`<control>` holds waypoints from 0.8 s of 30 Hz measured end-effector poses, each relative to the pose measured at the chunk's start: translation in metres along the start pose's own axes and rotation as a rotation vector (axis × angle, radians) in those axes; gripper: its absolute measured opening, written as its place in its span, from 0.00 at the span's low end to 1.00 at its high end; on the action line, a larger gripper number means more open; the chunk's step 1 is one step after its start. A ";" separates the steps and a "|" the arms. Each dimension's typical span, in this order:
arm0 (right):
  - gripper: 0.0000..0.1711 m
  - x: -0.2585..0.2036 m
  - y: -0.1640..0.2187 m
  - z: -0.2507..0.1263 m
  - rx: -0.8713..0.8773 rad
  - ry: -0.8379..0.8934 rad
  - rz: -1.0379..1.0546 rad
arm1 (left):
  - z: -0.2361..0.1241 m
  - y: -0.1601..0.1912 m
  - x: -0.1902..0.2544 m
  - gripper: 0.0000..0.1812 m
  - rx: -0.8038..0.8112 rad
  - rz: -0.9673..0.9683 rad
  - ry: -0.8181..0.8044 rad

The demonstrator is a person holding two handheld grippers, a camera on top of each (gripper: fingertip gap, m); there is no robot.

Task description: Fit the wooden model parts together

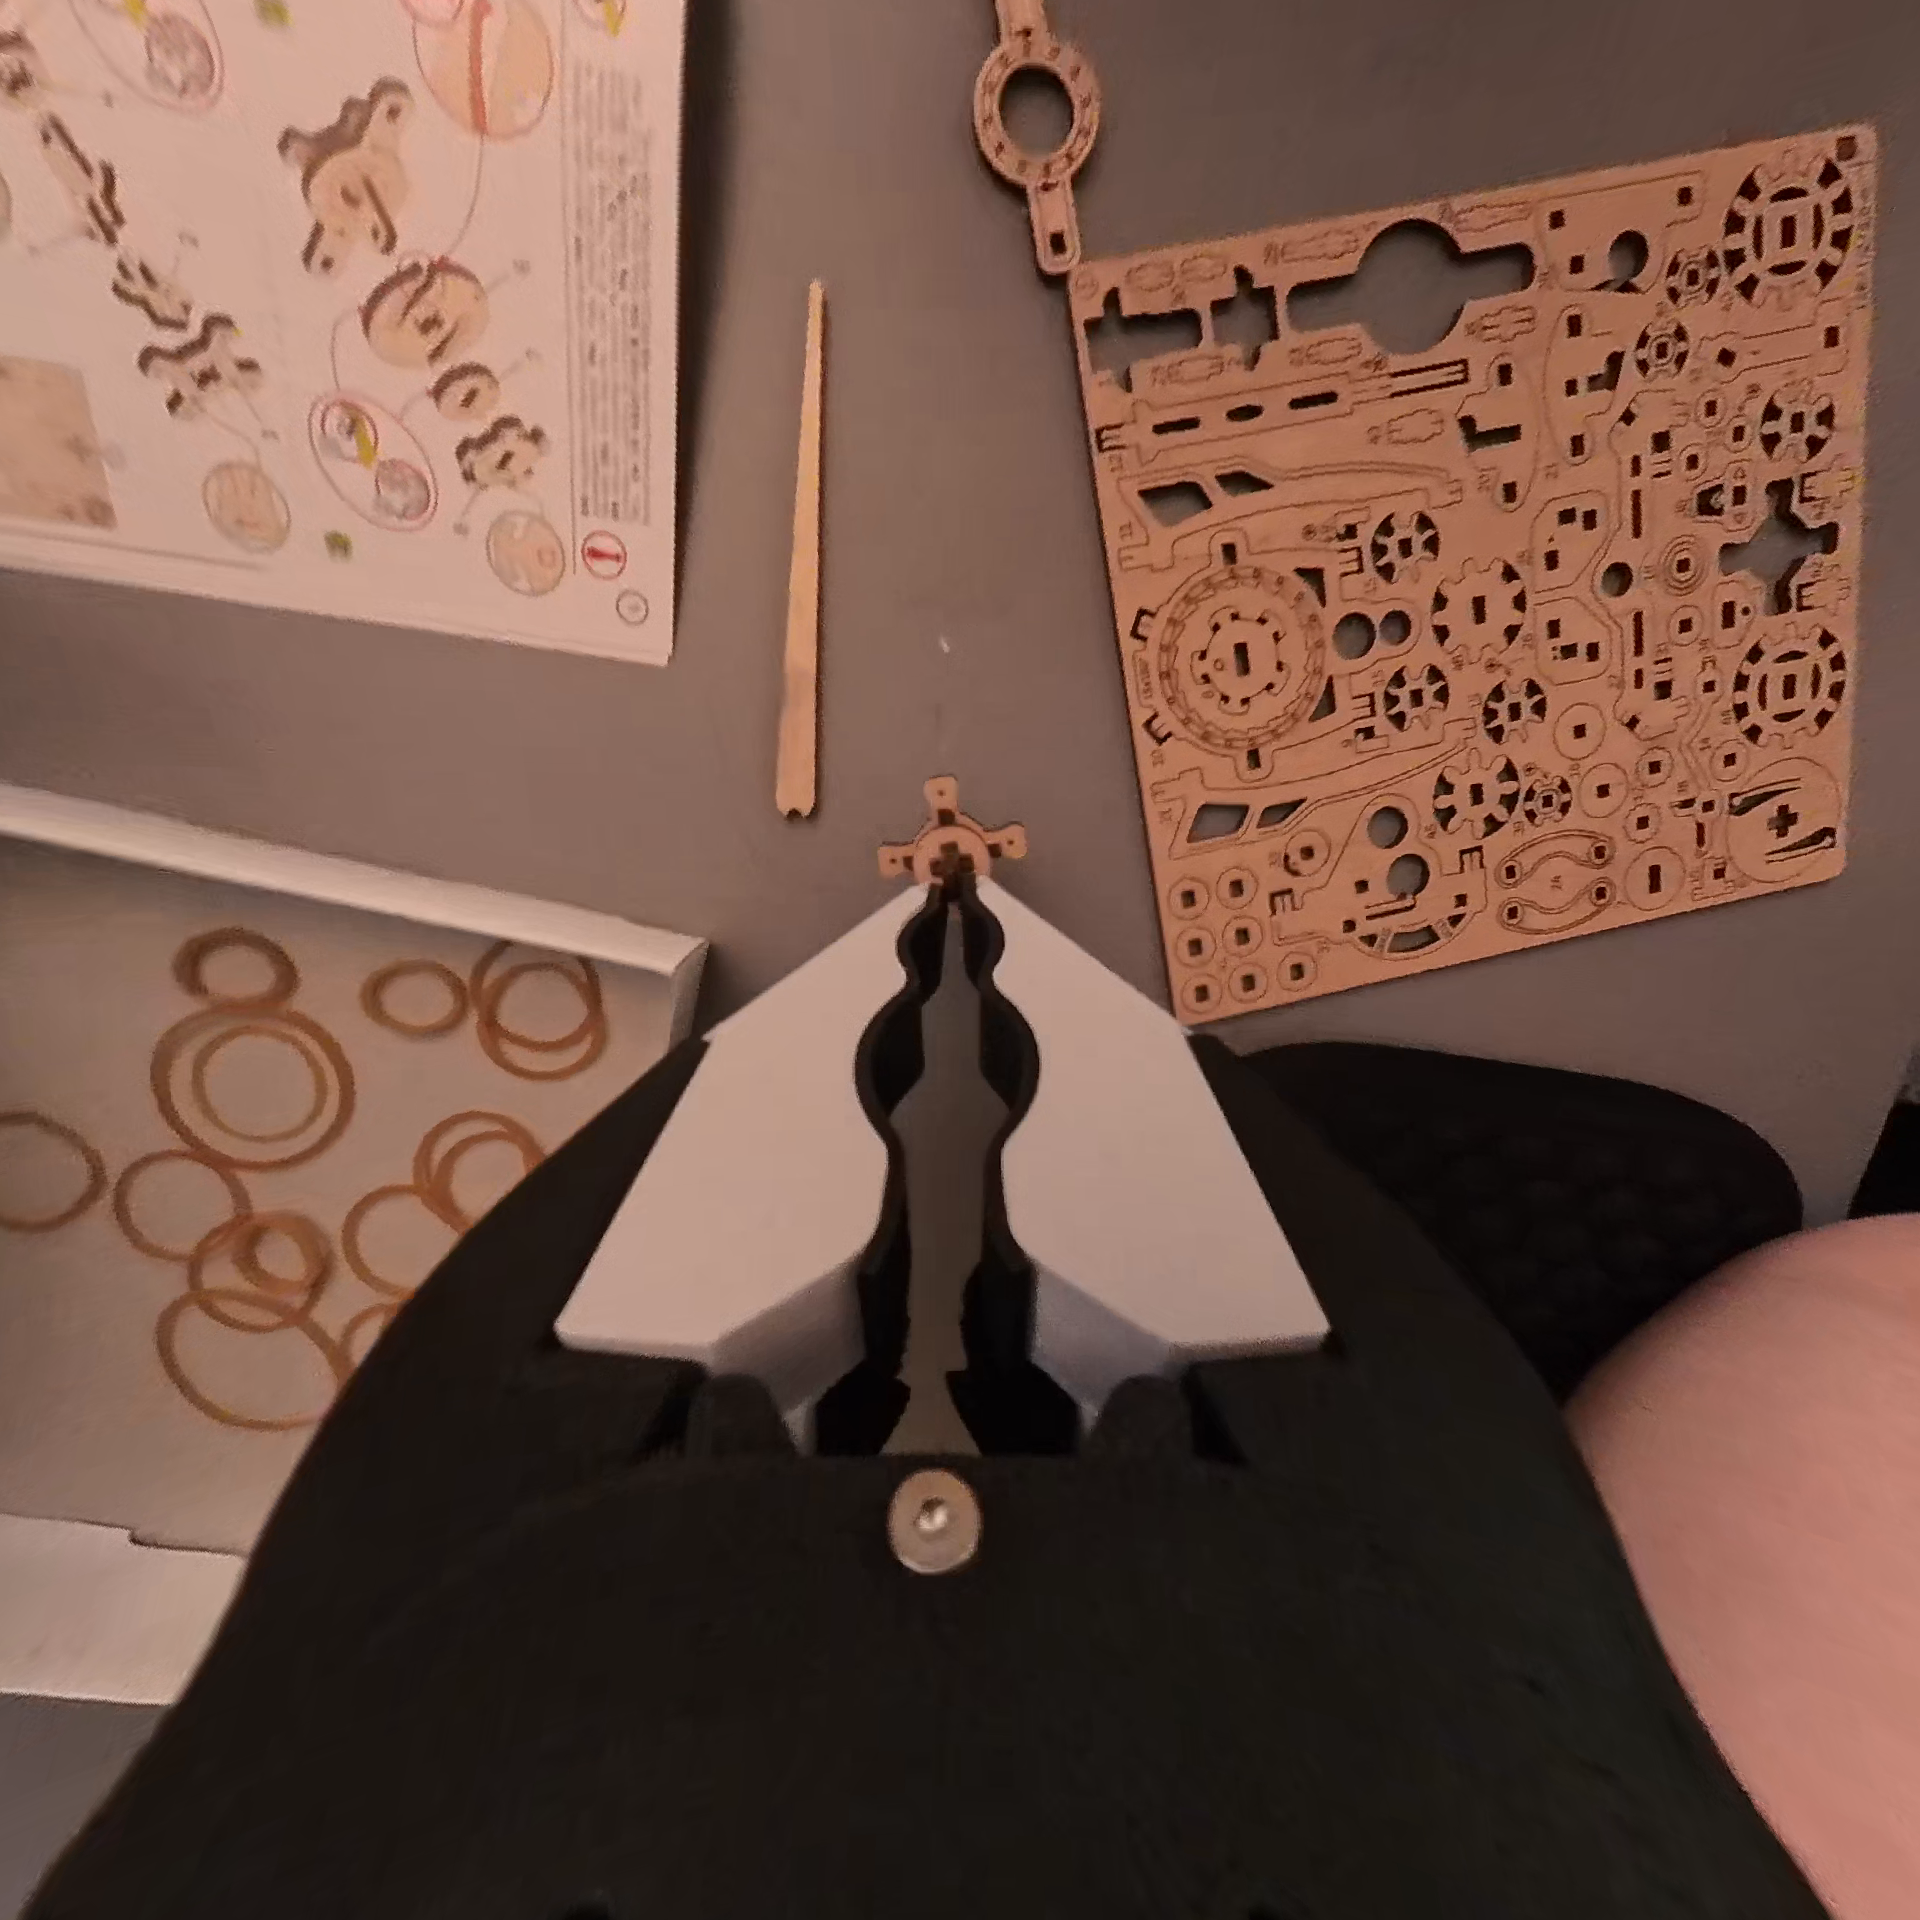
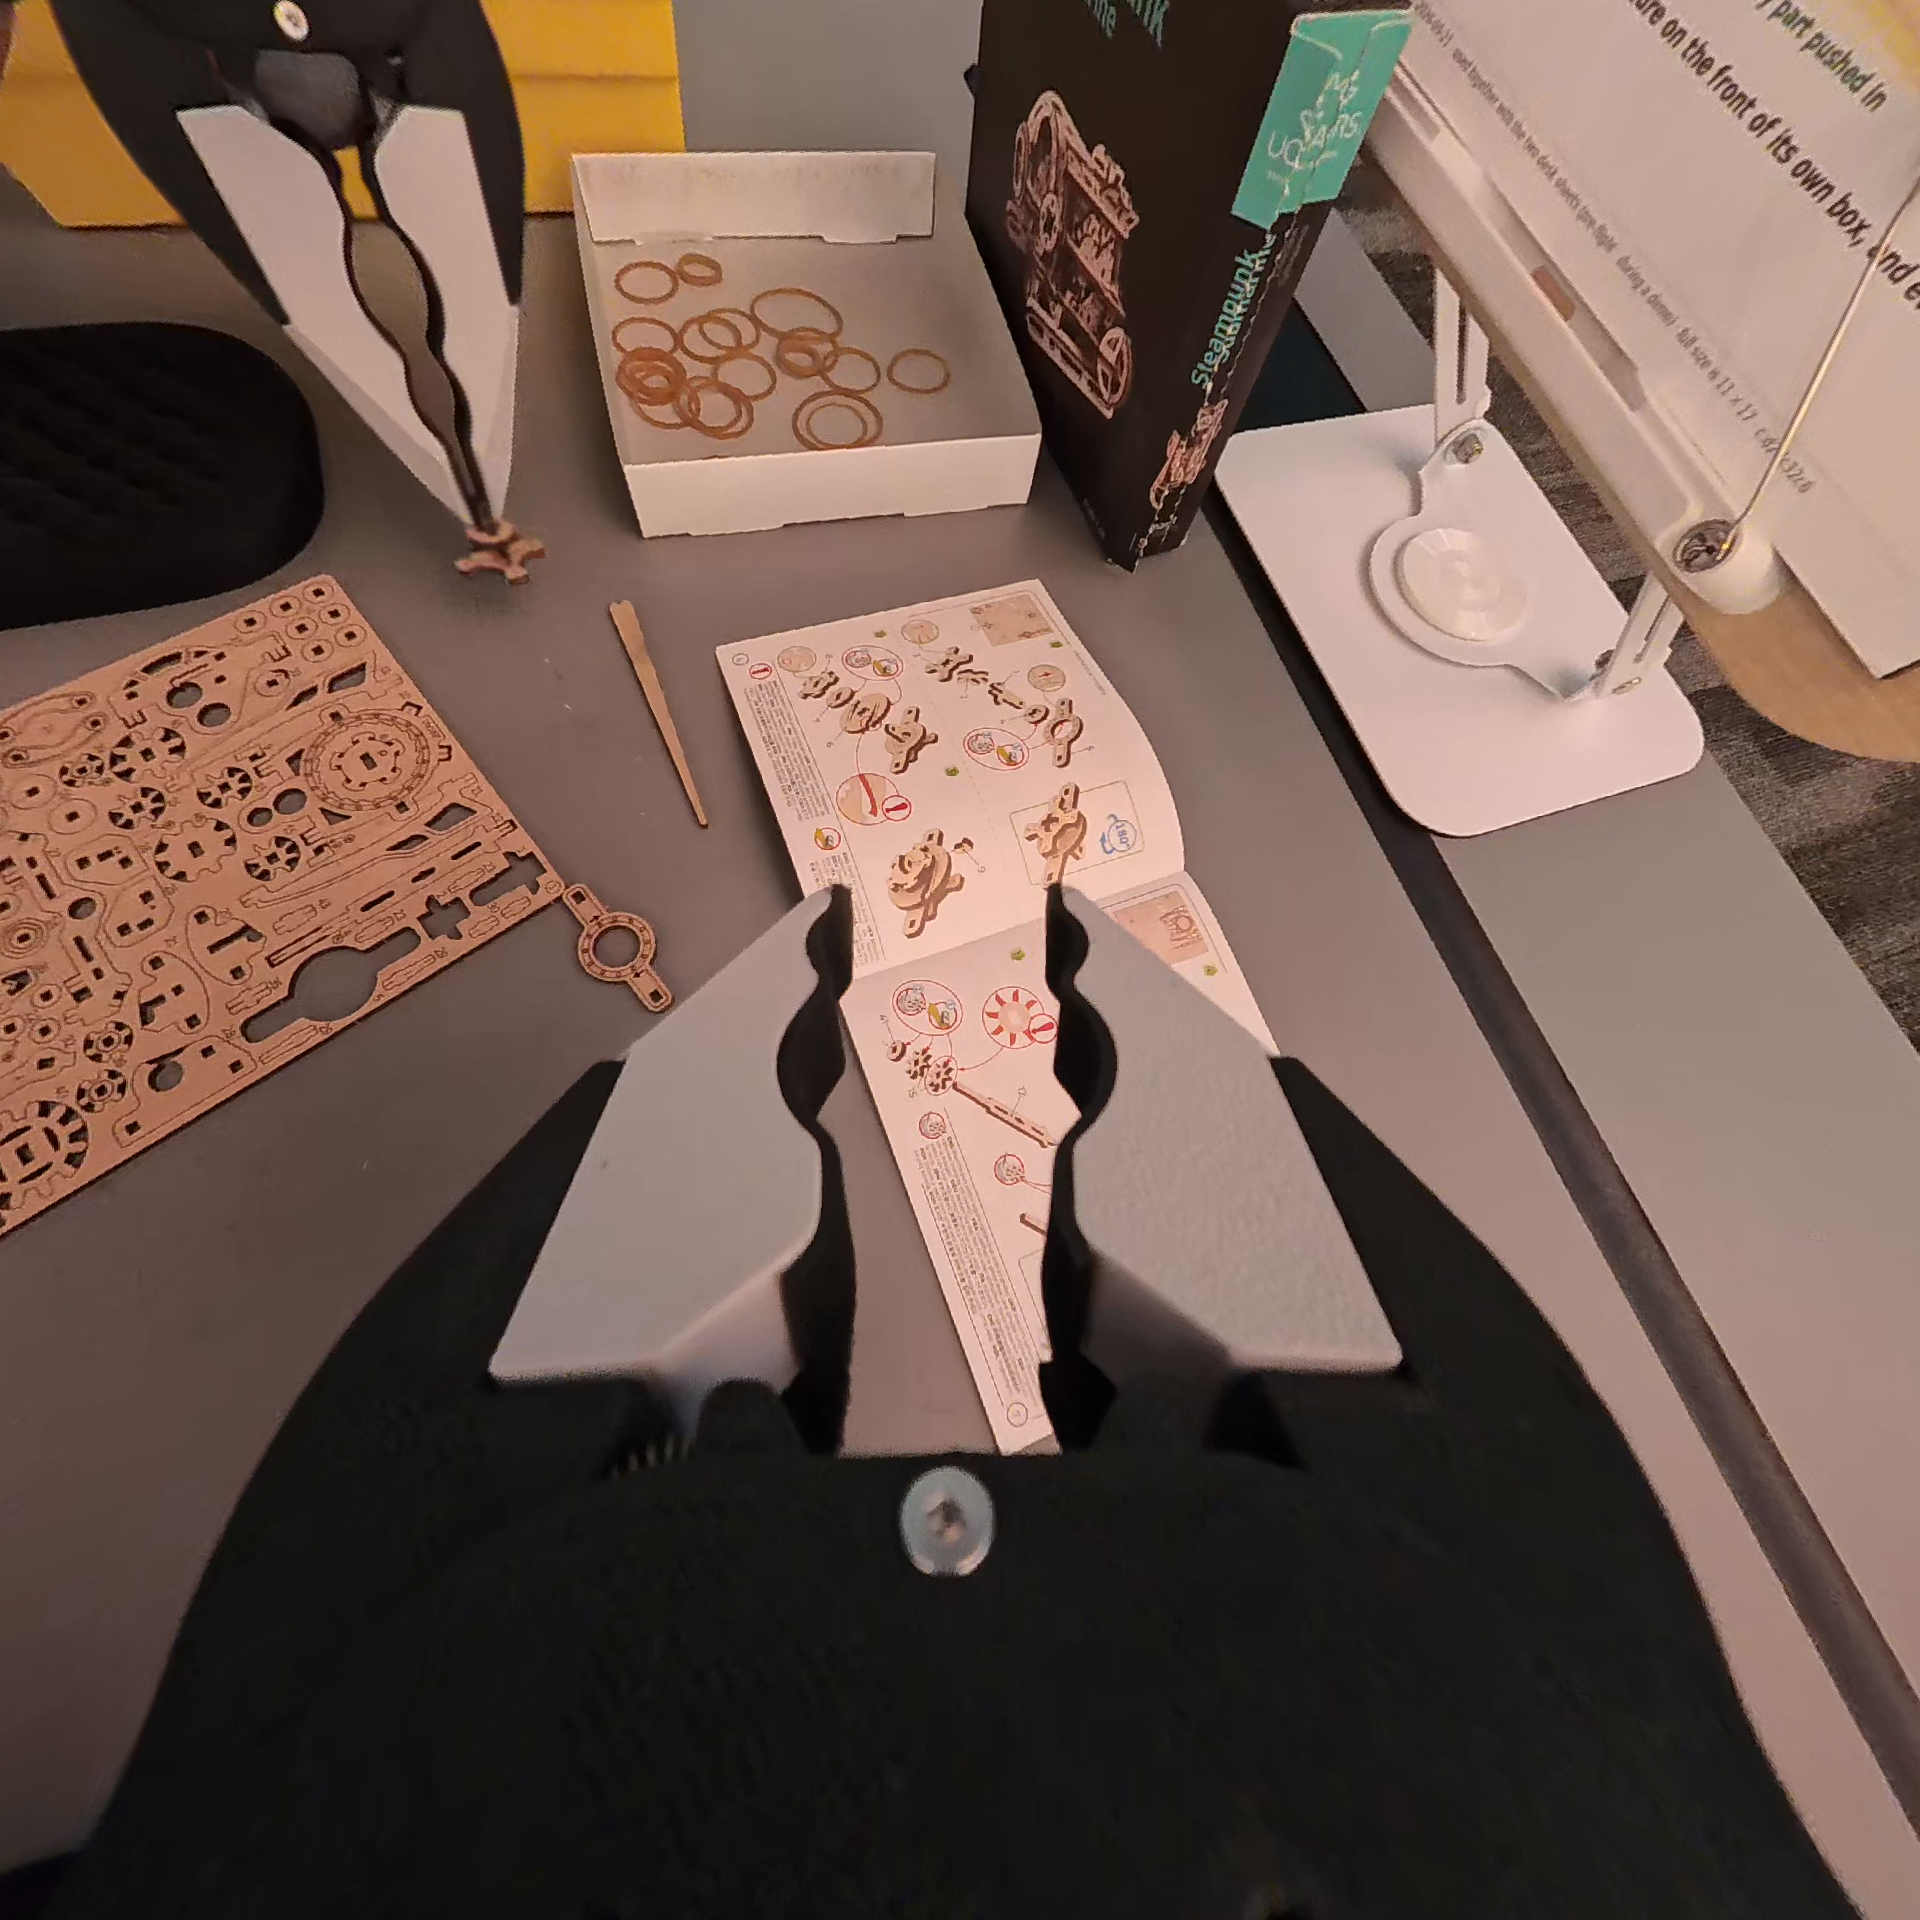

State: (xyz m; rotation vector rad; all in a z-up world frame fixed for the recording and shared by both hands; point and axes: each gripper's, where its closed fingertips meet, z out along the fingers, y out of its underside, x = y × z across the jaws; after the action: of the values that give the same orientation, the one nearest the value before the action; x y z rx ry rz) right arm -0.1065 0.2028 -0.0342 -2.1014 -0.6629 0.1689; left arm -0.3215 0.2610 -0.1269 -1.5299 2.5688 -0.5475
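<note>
Left tongs (image 1: 948, 883): we are seeing them clamped together on a small cross-shaped wooden part (image 1: 948, 840), which is sticking out past the tips just over the grey surface (image 1: 623, 727); in the right wrist view the same tongs (image 2: 486, 517) are showing at 11 o'clock, pointing down with the part (image 2: 499, 551) at their tips, and whether it is touching the surface we cannot tell.

Right tongs (image 2: 948, 904): we are seeing them standing apart, holding nothing, hovering over the instruction leaflet (image 2: 935, 748).

Wooden parts sheet (image 1: 1475, 582): it is lying flat at 2 o'clock in the left wrist view, several shapes already punched out.

Ring-shaped wooden part (image 1: 1037, 114): it is lying loose at 12 o'clock, just beside the sheet's corner.

Wooden pick (image 1: 802, 540): it is lying between the leaflet (image 1: 312, 291) and the sheet, apart from both.

White tray (image 2: 831, 488): it is sitting at 12 o'clock in the right wrist view, holding many rubber bands (image 2: 748, 353).

Dark kit box (image 2: 1143, 260): it is standing upright just beside the tray, at 1 o'clock.

White stand (image 2: 1507, 623): it is sitting at 2 o'clock, carrying a printed page.
</note>
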 end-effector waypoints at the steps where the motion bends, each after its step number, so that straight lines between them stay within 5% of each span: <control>1: 0.21 0.000 0.001 0.001 -0.002 -0.001 0.000 | 0.002 -0.005 0.003 0.01 -0.004 0.029 -0.001; 18: 0.21 -0.019 0.013 0.031 -0.007 -0.135 -0.009 | 0.030 -0.018 0.004 0.01 -0.141 0.123 -0.025; 24: 0.25 -0.063 0.004 0.030 0.105 -0.378 -0.089 | 0.034 -0.019 0.005 0.03 -0.143 0.118 -0.016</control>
State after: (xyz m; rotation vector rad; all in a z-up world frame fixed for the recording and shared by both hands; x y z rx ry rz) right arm -0.1689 0.1900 -0.0626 -1.9511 -0.9472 0.5479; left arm -0.2993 0.2399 -0.1508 -1.4042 2.7167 -0.3441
